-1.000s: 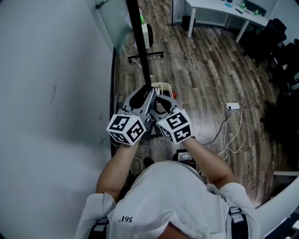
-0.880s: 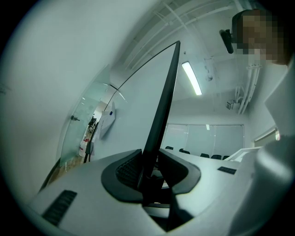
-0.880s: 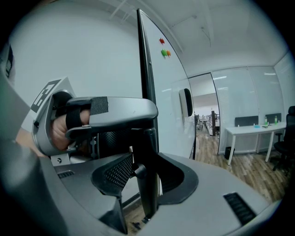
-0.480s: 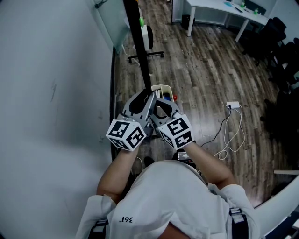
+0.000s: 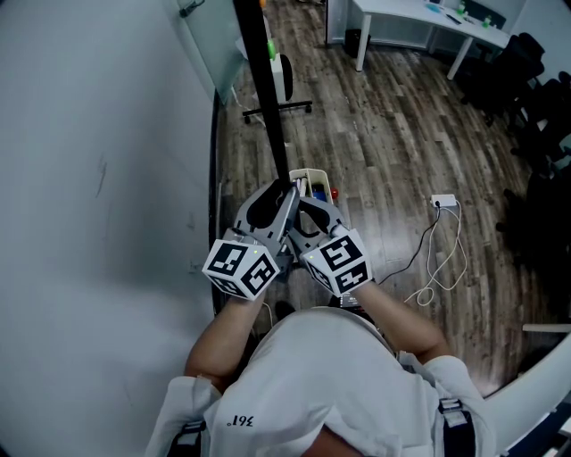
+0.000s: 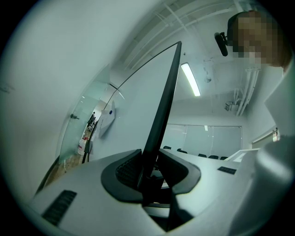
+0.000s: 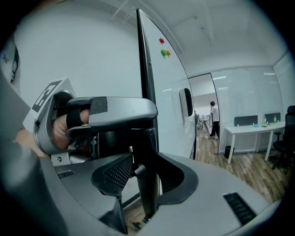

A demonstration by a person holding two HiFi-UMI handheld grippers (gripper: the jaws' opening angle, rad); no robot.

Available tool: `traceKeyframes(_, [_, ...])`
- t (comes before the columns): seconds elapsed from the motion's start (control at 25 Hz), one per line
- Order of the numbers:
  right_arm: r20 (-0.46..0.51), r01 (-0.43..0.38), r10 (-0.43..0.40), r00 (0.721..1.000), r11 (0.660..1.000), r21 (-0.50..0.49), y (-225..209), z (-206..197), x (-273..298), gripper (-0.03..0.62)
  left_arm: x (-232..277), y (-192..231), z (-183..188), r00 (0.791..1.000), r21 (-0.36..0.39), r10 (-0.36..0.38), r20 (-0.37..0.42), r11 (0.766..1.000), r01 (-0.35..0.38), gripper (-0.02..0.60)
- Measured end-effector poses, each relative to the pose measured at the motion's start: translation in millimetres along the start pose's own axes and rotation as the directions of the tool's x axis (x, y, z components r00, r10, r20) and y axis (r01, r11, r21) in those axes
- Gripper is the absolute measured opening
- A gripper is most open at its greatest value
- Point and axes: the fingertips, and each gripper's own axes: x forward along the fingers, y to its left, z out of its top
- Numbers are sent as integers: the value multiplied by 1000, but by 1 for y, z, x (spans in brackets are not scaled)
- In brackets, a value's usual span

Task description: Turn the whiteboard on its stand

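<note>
The whiteboard (image 7: 171,92) stands edge-on to the person, and its black edge (image 5: 263,80) runs straight up the head view from between the two grippers. The left gripper (image 5: 278,189) and the right gripper (image 5: 303,192) sit side by side, almost touching, both aimed at that edge. In the left gripper view the edge (image 6: 163,106) rises out of the gap of the left gripper (image 6: 150,168). Its fingers (image 6: 124,168) are closed on the edge, one pad against each side, with pale board surface spreading to either side. In the right gripper view the right gripper (image 7: 145,179) has the same edge (image 7: 144,60) between its fingers (image 7: 115,173), which also clamp it, the ribbed pad on the left and the dark pad on the right. The left gripper (image 7: 138,110) shows there just above, wrapped round the edge higher up, with the person's hand (image 7: 60,129) inside it. So both grips sit close together on one edge, the left one above the right. On the board face to the right of the edge are coloured magnets (image 7: 163,50) and a black eraser (image 7: 185,102). Beyond lie a wooden floor (image 5: 384,134), a white tabletop (image 5: 419,22) and a cable (image 5: 437,259) trailing from a socket block.
</note>
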Motion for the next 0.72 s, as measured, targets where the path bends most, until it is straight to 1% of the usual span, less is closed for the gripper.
traceKeyframes(0.72, [-17, -9, 9, 1000, 1000, 0, 24, -4, -21, 178, -26, -18, -2, 1000, -13, -8, -9, 1000, 8, 115])
